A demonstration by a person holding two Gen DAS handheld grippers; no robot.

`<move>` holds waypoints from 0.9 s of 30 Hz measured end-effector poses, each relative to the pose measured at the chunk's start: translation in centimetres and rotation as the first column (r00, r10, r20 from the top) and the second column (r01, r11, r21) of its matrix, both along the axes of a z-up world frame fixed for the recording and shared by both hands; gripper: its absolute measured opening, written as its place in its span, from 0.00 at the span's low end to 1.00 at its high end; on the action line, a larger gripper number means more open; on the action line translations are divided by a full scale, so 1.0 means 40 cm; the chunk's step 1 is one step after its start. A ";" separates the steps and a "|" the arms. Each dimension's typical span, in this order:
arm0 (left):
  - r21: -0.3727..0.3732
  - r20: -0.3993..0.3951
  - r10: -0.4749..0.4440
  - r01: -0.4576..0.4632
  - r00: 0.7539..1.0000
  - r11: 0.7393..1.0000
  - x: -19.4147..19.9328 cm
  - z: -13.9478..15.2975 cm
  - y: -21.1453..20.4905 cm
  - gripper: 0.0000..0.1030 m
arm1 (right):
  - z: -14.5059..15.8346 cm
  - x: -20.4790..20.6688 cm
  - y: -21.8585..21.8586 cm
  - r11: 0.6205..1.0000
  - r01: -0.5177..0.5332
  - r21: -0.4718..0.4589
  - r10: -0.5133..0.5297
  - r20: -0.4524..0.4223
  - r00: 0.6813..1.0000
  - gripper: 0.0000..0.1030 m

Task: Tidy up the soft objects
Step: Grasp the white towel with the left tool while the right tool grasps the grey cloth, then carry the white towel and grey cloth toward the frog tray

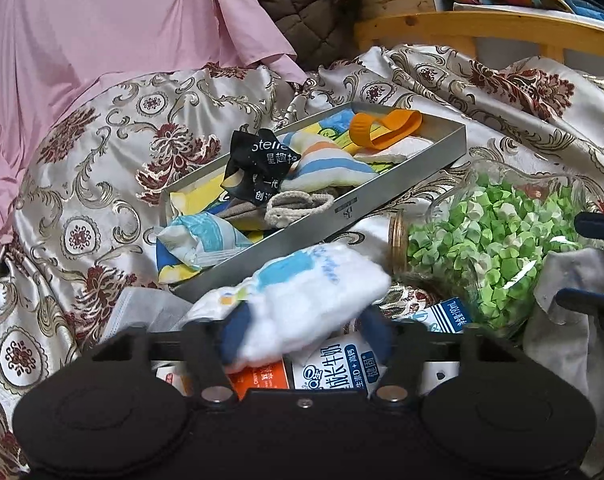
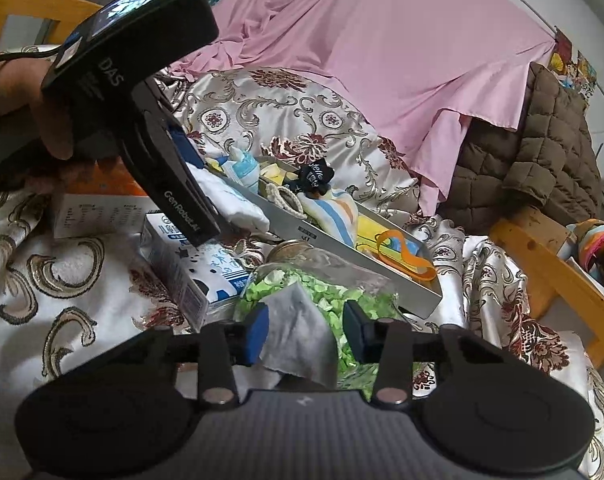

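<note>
- Left gripper: its blue pads pinch a white cloth with pale blue print, blurred, held just above a milk carton and near the front wall of the grey tray.
- Right gripper: a grey cloth stands between its fingers; the left pad touches it, but whether the right pad presses it I cannot tell.
- Only the right wrist view shows the person's hand on the left tool's black body; the left wrist view catches just the right tool's pad tips at its edge.
- A glass jar of green paper bits lies on its side behind the grey cloth, on the floral bedspread.
- The tray beyond holds a striped cloth, a black wrapper and an orange band.
- Farthest back: a pink sheet and a brown quilted jacket.
</note>
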State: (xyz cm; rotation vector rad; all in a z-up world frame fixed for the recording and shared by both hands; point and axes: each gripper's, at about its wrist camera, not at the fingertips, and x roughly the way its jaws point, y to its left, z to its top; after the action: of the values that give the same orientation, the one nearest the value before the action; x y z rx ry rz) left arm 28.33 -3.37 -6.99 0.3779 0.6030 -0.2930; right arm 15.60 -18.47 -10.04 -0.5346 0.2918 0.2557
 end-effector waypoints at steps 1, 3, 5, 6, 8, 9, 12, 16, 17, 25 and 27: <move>-0.003 -0.001 0.002 -0.002 1.000 1.000 -0.001 0.001 0.001 0.48 | 0.001 0.000 -0.002 1.000 0.002 0.005 -0.002 -0.001 1.000 0.39; -0.019 -0.002 0.006 -0.006 1.000 1.000 -0.001 0.004 0.006 0.37 | 0.002 -0.001 -0.003 1.000 0.004 0.010 -0.004 -0.001 1.000 0.36; -0.032 -0.004 0.012 -0.012 1.000 0.999 0.000 0.008 0.007 0.30 | 0.003 -0.003 -0.004 1.000 0.004 0.012 -0.004 0.001 1.000 0.32; -0.038 -0.003 0.014 -0.014 1.000 0.999 -0.002 0.010 0.006 0.26 | 0.003 -0.003 -0.004 1.000 0.003 0.012 -0.003 0.002 1.000 0.30; -0.043 0.000 0.010 -0.010 1.000 0.999 -0.007 0.013 0.003 0.14 | 0.004 -0.006 -0.003 1.000 0.000 0.009 0.000 0.003 1.000 0.25; -0.041 0.005 0.007 -0.007 1.000 0.999 -0.011 0.014 0.000 0.13 | 0.003 -0.007 -0.002 1.000 0.000 0.005 0.000 0.005 1.000 0.23; -0.039 0.020 -0.016 0.017 1.000 0.999 -0.029 0.016 -0.012 0.11 | -0.001 -0.009 0.003 1.000 -0.003 -0.022 0.004 0.012 1.000 0.20; -0.051 0.025 -0.062 0.063 0.998 0.997 -0.053 0.015 -0.027 0.10 | -0.008 -0.010 0.011 0.998 -0.008 -0.054 0.009 0.020 1.000 0.15; -0.051 0.022 -0.071 0.072 0.997 0.996 -0.057 0.014 -0.032 0.10 | -0.008 -0.010 0.011 0.998 -0.009 -0.055 0.010 0.018 1.000 0.13; -0.180 -0.055 -0.076 0.065 0.996 0.981 -0.076 0.033 -0.014 0.09 | -0.009 -0.009 0.010 0.999 -0.008 -0.050 0.008 0.007 1.000 0.03; -0.230 -0.073 -0.065 0.046 0.995 0.972 -0.083 0.046 0.002 0.09 | -0.006 -0.011 0.009 0.999 -0.003 -0.045 0.003 0.015 1.000 0.03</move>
State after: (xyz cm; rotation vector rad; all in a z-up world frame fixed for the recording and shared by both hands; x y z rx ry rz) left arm 25.01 -3.30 -5.17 0.1621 0.6302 -0.4285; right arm 15.16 -18.11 -10.27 -0.5808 0.2829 0.2485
